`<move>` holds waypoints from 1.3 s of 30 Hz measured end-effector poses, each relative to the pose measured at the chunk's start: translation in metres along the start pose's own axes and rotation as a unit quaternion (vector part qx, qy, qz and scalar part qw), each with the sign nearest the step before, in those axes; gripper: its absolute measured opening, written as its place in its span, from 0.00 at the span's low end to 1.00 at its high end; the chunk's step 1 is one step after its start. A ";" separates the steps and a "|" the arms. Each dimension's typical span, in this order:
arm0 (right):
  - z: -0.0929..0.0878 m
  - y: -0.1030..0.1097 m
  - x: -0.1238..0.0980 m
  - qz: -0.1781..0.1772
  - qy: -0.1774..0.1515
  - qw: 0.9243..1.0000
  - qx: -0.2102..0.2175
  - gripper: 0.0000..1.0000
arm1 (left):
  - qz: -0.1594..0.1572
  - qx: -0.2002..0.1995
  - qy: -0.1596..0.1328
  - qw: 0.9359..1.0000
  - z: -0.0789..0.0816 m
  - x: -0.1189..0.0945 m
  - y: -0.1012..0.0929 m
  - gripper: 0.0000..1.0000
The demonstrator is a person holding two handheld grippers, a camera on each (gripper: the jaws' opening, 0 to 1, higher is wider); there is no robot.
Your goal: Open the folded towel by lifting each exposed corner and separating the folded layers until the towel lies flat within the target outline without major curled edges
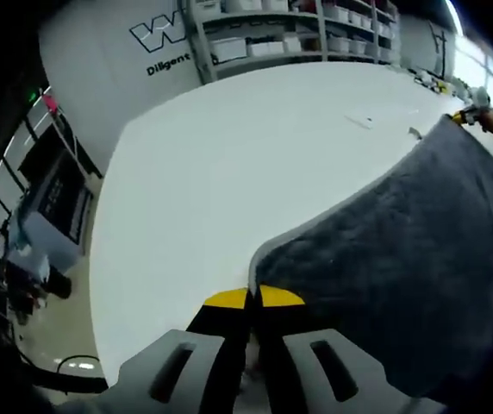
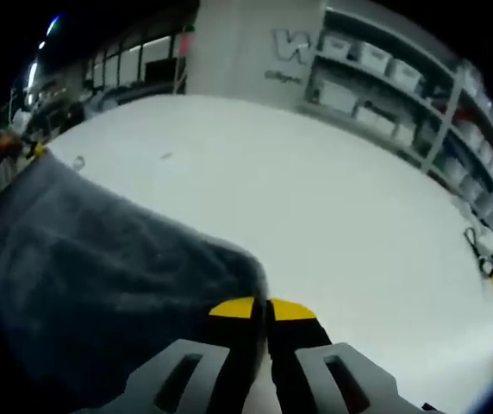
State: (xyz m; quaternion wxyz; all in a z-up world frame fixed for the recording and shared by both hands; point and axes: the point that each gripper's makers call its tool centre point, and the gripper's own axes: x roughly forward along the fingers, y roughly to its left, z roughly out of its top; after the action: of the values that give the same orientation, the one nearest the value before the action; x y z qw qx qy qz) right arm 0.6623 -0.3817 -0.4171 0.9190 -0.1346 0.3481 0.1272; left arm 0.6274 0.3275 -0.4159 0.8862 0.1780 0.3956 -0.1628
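While both grippers' fingers pinch towel (image 1: 410, 259) corners, its far edge runs off-frame

Dark grey towel (image 1: 410, 259) with pale edging, white table (image 1: 229, 172), yellow-tipped black jaws.

White wall (image 1: 100, 52), upper left of left gripper view, is showing a partial "W" logo (image 1: 156, 33) and "Diligent" (image 1: 171, 65), cut off. Right gripper view lettering unreadable.

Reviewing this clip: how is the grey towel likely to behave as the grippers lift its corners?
The grey towel will probably drape limply, since it hangs in soft curves between the left gripper and right gripper. Its plush pile suggests it grips rather than slips. It looks light.
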 end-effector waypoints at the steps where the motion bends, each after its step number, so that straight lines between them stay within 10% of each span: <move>1: 0.001 -0.001 0.001 -0.002 -0.001 1.000 0.002 0.00 | 0.003 0.002 -0.002 1.000 0.001 0.001 0.000 0.01; 22: 0.007 -0.006 0.009 -0.021 0.003 1.000 -0.003 0.00 | 0.028 0.027 -0.035 0.999 0.011 0.005 -0.017 0.01; 39: 0.018 -0.012 0.021 -0.023 0.004 1.000 0.006 0.00 | 0.036 0.034 -0.039 0.998 0.031 0.030 0.018 0.01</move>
State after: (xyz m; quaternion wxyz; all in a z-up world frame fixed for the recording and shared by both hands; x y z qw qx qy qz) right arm 0.6924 -0.3837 -0.4166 0.9209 -0.1377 0.3496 0.1039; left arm 0.6735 0.3250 -0.4159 0.8996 0.2156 0.3487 -0.1505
